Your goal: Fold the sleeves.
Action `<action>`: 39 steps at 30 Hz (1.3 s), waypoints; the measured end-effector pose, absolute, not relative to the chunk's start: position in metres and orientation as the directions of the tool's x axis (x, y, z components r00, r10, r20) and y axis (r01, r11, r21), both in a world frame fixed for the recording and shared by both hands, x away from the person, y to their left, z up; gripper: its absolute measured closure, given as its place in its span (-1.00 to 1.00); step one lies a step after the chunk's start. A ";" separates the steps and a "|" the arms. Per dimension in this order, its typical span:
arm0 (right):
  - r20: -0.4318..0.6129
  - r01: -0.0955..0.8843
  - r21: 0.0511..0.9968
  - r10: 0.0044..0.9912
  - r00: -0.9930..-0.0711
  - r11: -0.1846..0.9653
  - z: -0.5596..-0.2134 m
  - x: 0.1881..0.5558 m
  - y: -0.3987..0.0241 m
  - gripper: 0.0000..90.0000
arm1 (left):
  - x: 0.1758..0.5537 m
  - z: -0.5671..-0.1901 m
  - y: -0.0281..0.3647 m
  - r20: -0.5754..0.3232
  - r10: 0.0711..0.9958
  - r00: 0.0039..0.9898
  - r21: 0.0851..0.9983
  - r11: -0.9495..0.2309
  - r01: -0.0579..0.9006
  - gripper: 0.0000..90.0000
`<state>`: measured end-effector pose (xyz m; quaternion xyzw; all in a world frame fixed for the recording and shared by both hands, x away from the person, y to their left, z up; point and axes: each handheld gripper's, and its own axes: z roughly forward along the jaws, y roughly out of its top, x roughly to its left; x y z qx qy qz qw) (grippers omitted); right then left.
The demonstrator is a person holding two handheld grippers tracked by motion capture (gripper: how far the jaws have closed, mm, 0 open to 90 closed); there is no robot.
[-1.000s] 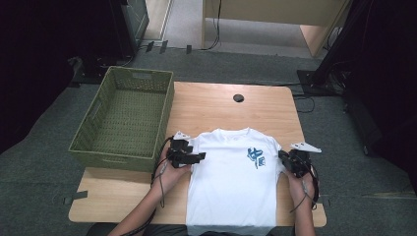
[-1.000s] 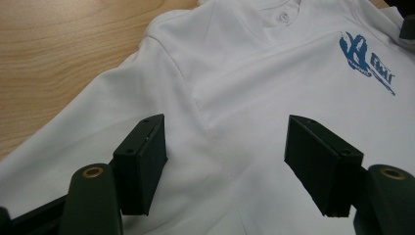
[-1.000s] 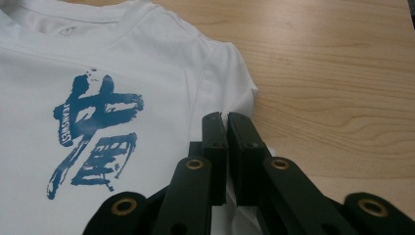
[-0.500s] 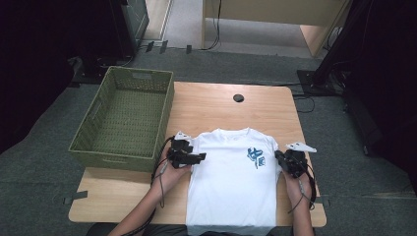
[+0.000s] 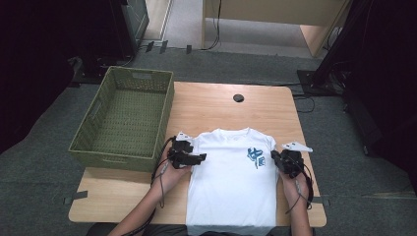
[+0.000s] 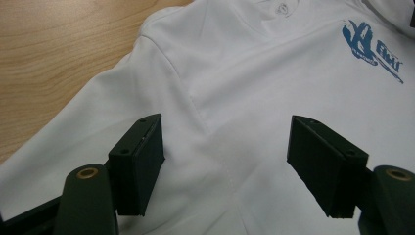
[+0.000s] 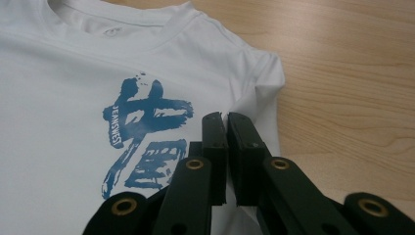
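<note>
Lying flat on the table (image 5: 147,201) between both tongs, a light, limp white T-shirt (image 5: 231,182), likely sagging and needing pinching at folded side edges — left tongs (image 6: 225,164) gaping over the shoulder seam, right tongs (image 7: 227,122) closed, seemingly pinching the sleeve edge.
</note>
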<state>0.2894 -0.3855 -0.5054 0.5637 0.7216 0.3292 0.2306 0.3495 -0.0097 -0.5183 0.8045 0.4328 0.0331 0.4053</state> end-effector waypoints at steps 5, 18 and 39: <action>0.033 0.658 0.736 0.962 -0.270 0.159 -0.505 0.289 -0.380 0.94 | 0.349 -0.519 -0.010 -0.295 0.726 0.622 0.686 -0.293 0.667 -0.33; 0.025 0.644 0.742 0.954 -0.300 0.183 -0.505 0.293 -0.365 0.94 | 0.348 -0.518 -0.011 -0.293 0.733 0.613 0.686 -0.285 0.669 -0.32; 0.001 0.622 0.752 0.944 -0.331 0.217 -0.503 0.294 -0.348 0.88 | 0.347 -0.510 -0.006 -0.271 0.739 0.617 0.720 -0.271 0.640 -0.29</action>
